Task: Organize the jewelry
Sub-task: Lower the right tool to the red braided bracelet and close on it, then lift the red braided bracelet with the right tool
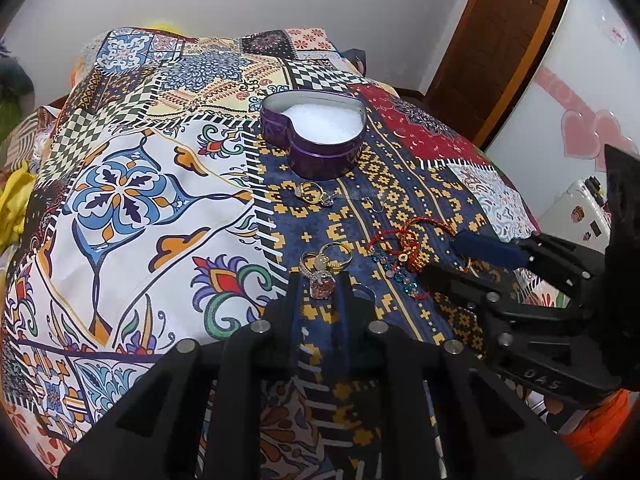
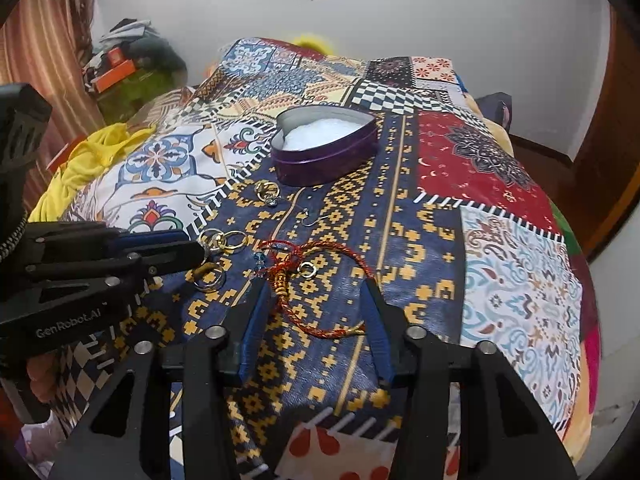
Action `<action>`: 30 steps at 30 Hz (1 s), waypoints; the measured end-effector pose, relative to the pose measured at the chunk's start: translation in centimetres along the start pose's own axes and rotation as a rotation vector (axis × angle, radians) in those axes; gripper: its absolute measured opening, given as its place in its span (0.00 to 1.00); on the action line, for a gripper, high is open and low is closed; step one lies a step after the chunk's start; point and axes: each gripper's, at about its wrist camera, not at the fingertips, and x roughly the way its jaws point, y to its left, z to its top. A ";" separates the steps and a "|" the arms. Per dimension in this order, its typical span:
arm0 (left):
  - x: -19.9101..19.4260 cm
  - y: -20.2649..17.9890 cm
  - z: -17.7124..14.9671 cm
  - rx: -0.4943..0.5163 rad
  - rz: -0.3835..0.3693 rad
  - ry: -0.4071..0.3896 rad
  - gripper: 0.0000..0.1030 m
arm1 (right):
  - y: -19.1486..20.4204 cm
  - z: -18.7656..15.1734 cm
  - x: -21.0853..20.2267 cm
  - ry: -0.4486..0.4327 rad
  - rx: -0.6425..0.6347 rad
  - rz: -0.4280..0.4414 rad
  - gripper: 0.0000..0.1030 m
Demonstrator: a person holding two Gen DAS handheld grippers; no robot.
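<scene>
My left gripper [image 1: 318, 280] is closed narrow on a ring with a pinkish stone [image 1: 320, 282], pinched at the fingertips just above the patterned bedspread [image 1: 132, 208]. Touching that ring, on the far side of it, lies a small heap of gold rings [image 1: 326, 260]. My right gripper [image 2: 316, 292] stands partly open with nothing pressed between its blue pads [image 2: 376, 316]; a red and gold cord bracelet [image 2: 320, 280] lies on the cloth between them, its loop reaching past the tips, and I cannot tell whether the left pad touches it.

Farther across the bedspread, on the same dark blue and yellow strip, sits an open purple heart-shaped tin [image 1: 316, 132] with white padding inside. Between the tin and my grippers lie another pair of rings [image 1: 314, 192] and a thin wire earring hook [image 1: 370, 204]. Nothing stands between either gripper and the tin except these small pieces.

The left camera shows the ring's stone and a string of blue beads [image 1: 398, 276] beside the bracelet, with a white cupboard [image 1: 560, 80] and a brown wooden door [image 1: 496, 40] off the right edge. The right camera shows a small silver ring [image 2: 307, 269] inside the bracelet's loop, a yellow cloth [image 2: 88, 160] at the bedspread's left edge, and part of a hand [image 2: 38, 376] under the left gripper.
</scene>
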 end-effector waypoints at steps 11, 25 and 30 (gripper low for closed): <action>-1.1 0.0 -0.1 0.021 0.018 -0.038 0.01 | 0.3 0.1 0.7 0.008 -0.018 0.057 0.05; -0.4 -0.7 0.5 0.053 0.042 -0.015 0.26 | -1.8 0.6 -2.4 -0.083 0.073 0.012 0.05; 0.4 -0.4 0.6 0.039 0.053 -0.002 0.26 | -2.2 0.6 -2.6 -0.081 0.077 0.017 0.05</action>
